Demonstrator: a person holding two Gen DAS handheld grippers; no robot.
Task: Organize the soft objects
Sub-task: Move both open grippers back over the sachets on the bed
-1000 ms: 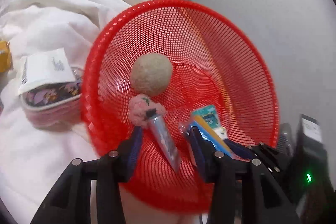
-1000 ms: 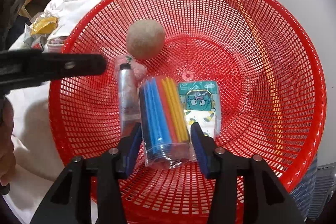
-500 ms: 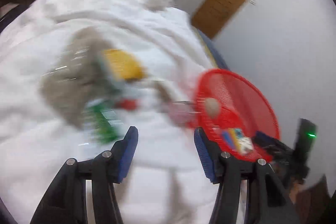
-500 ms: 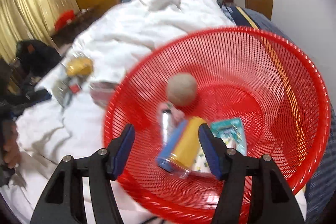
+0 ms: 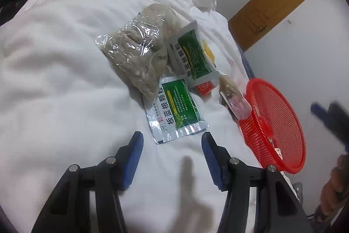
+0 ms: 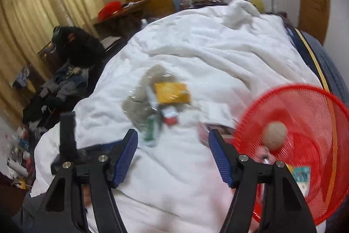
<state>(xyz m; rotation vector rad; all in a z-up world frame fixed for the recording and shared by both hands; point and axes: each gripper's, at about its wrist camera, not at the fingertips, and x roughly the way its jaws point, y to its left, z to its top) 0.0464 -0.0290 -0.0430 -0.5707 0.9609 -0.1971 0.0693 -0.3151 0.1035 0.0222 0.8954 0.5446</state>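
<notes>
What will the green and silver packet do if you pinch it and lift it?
The nearest green packet looks thin and flat, so it will probably bend and droop. Its shiny foil may be slippery between the fingers. It lies on a soft white blanket, so pinching an edge could be fiddly.

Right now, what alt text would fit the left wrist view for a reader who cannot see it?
The open, empty left gripper hovers over a white duvet, just short of a green-and-silver sachet. Behind it lie a second sachet and a clear bag of beige fluff; a red mesh basket sits to the right.
</notes>
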